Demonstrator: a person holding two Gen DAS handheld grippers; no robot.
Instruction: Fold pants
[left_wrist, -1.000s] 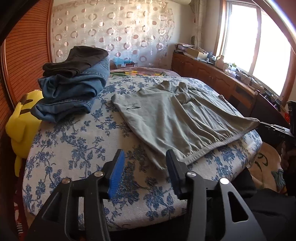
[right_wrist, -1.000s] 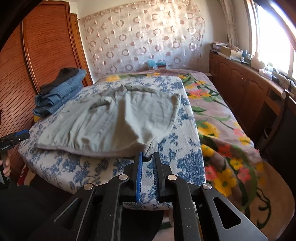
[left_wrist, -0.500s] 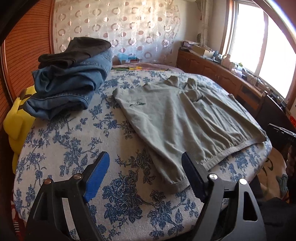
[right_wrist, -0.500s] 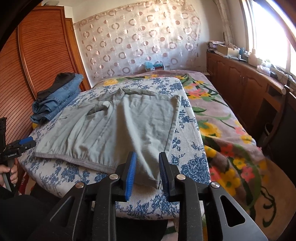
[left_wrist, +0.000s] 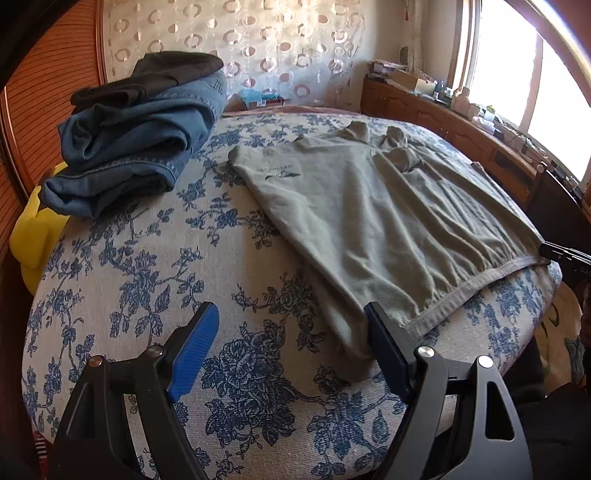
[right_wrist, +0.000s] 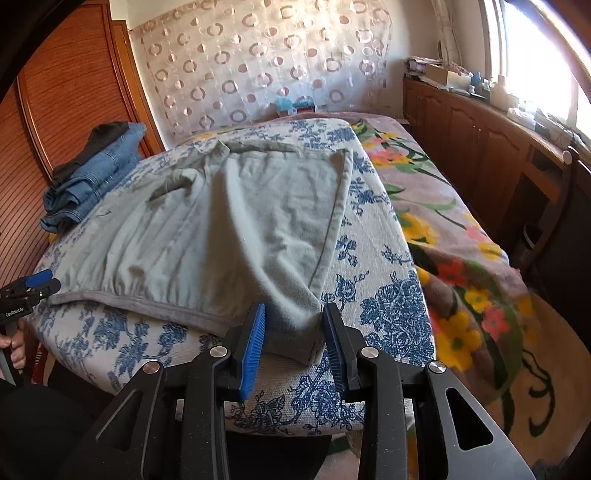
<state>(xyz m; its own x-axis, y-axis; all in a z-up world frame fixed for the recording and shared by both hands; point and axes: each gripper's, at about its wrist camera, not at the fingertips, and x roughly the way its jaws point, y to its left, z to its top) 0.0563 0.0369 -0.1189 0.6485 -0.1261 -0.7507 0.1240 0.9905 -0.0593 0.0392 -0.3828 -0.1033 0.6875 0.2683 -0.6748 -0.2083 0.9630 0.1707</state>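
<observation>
Grey-green pants (left_wrist: 369, 206) lie spread flat on a blue-flowered cover (left_wrist: 147, 266), waistband toward me; they also show in the right wrist view (right_wrist: 207, 229). My left gripper (left_wrist: 291, 347) is open wide just above the cover, its right finger at the near left waistband corner. My right gripper (right_wrist: 293, 332) is open, its fingers on either side of the near right waistband corner, which lies loose between them.
A pile of folded jeans with a dark garment on top (left_wrist: 136, 136) sits at the cover's far left. A yellow cushion (left_wrist: 33, 229) is beside it. A flowered blanket (right_wrist: 454, 229) covers the bed to the right. Wooden cabinets (right_wrist: 480, 147) line the window wall.
Both grippers have opened wider and moved forward and lower over the bed. The right gripper, nearly closed a second ago, now brackets the waistband corner.
</observation>
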